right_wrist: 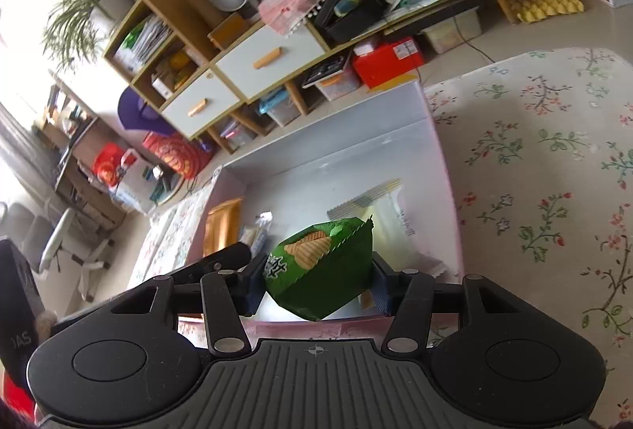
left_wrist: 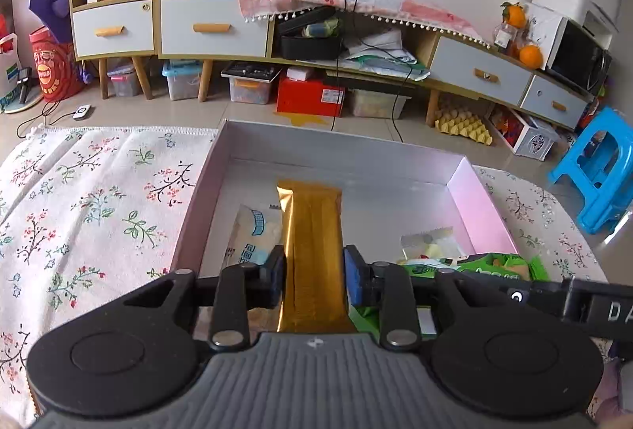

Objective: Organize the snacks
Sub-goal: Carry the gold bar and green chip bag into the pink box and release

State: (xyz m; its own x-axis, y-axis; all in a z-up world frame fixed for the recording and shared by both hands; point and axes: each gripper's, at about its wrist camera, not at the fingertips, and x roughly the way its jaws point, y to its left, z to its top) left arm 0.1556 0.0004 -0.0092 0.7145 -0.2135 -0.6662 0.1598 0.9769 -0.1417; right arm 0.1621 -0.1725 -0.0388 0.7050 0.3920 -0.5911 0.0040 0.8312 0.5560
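Note:
My left gripper (left_wrist: pixel 314 278) is shut on a long gold snack packet (left_wrist: pixel 310 231) and holds it over the pink box (left_wrist: pixel 198 207). My right gripper (right_wrist: pixel 316 280) is shut on a green chip bag (right_wrist: pixel 320 266), held above the near edge of the same box (right_wrist: pixel 443 160). Inside the box lie a white and blue packet (left_wrist: pixel 257 231) and a clear packet with yellow contents (left_wrist: pixel 431 243), which also shows in the right wrist view (right_wrist: pixel 379 215). The green bag (left_wrist: pixel 494 264) and the right gripper's body show at the right of the left wrist view. The gold packet (right_wrist: pixel 221 227) shows at the left of the right wrist view.
The box sits on a floral tablecloth (left_wrist: pixel 91 199) (right_wrist: pixel 534 167). Beyond the table stand a long cabinet with drawers (left_wrist: pixel 213 27), storage bins and a red box (left_wrist: pixel 310 96) on the floor, and a blue plastic stool (left_wrist: pixel 597 167) at the right.

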